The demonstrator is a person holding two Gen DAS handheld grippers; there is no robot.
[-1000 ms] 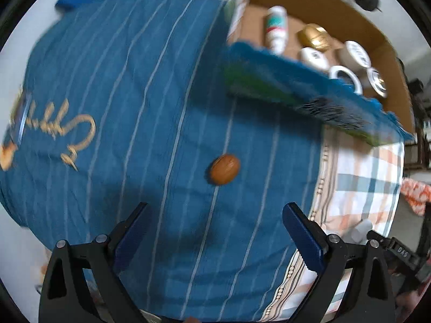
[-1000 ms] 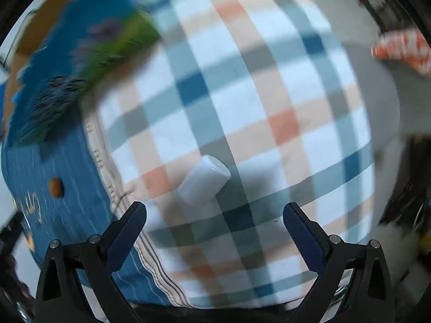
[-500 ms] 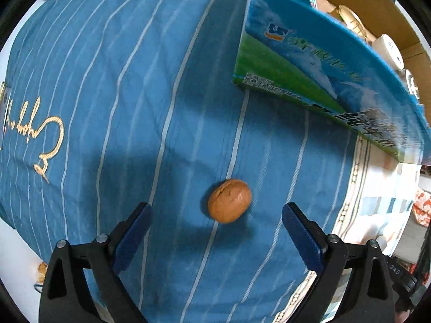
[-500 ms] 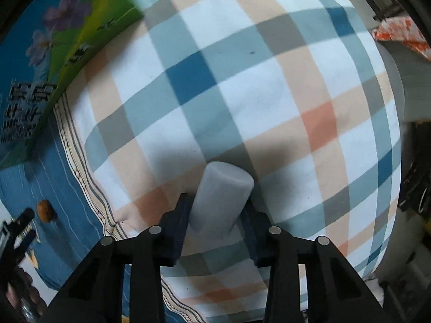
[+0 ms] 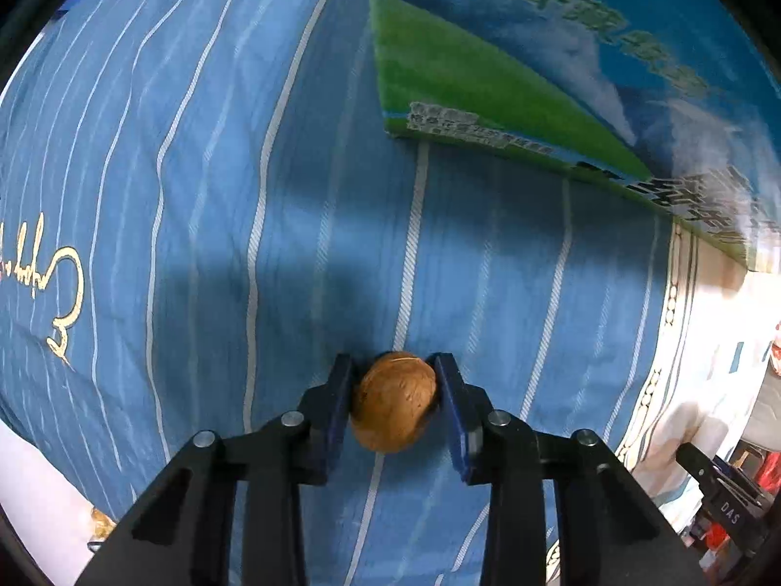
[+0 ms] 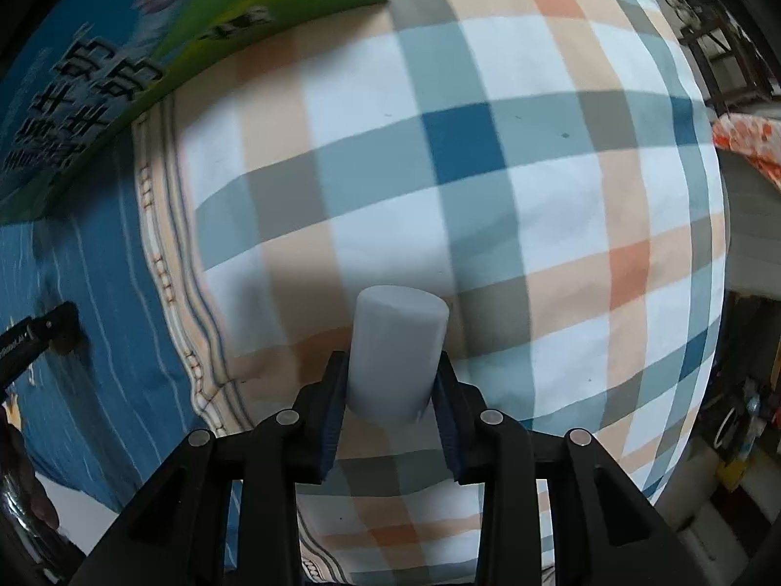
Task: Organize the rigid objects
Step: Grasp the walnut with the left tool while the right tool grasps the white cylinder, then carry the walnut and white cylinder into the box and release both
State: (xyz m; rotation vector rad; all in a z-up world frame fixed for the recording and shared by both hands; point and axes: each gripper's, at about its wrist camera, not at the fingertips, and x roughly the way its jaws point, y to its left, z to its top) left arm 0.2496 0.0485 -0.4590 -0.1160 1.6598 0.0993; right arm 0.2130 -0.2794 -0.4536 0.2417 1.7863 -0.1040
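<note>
Gripping the brown walnut between both blue pads, your left gripper has it pinched low over the blue striped cloth, a little way in front of the printed blue-and-green box. Your right gripper is clamped on the white cylinder, which points forward along the fingers over the plaid cloth. That same box sits at the far left of the right wrist view, where the plaid meets the blue cloth.

Brown walnut, white cylinder, both clamped
</note>
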